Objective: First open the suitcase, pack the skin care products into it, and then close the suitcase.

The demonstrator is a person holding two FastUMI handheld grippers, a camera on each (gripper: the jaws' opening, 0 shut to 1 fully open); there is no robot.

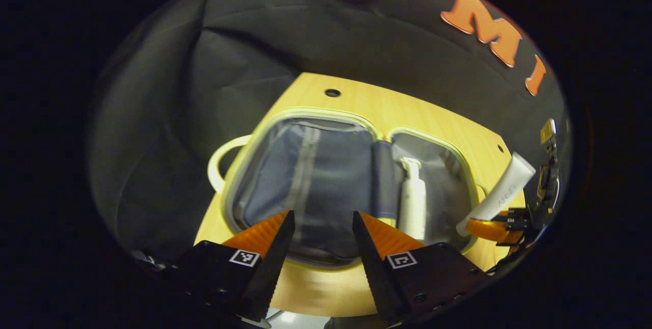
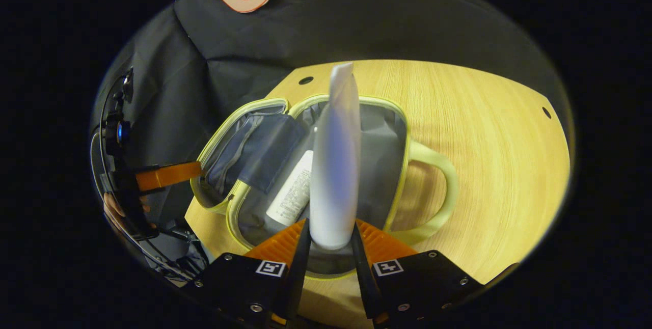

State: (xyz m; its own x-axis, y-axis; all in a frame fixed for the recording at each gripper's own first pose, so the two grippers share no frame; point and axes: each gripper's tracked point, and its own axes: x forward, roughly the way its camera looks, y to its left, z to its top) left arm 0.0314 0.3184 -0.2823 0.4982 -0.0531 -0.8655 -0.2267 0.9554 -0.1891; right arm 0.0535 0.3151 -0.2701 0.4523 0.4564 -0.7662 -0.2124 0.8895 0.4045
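— Where do we have the suitcase (image 2: 305, 166)?

— Lying open on the wooden surface (image 2: 484, 156), both halves flat with their grey lining up and the pale green rim around each. One handle (image 2: 433, 191) sticks out on the right half in the right gripper view.

— And the skin care products?

— A white bottle (image 1: 412, 196) already lies in one half, beside the grey divider flap (image 1: 383, 181). We hold the white tube (image 2: 333, 166) in the right claw (image 2: 330, 240), both fingers pressed on its lower end, the tube pointing away from us above that same half. In the left gripper view we see it tilted at the far edge of the case.

— What about our left claw (image 1: 321, 227)?

— Fingers apart, gripping nothing, hovering at the near edge of the other half of the suitcase. In the right gripper view we see it just beside that half's rim.
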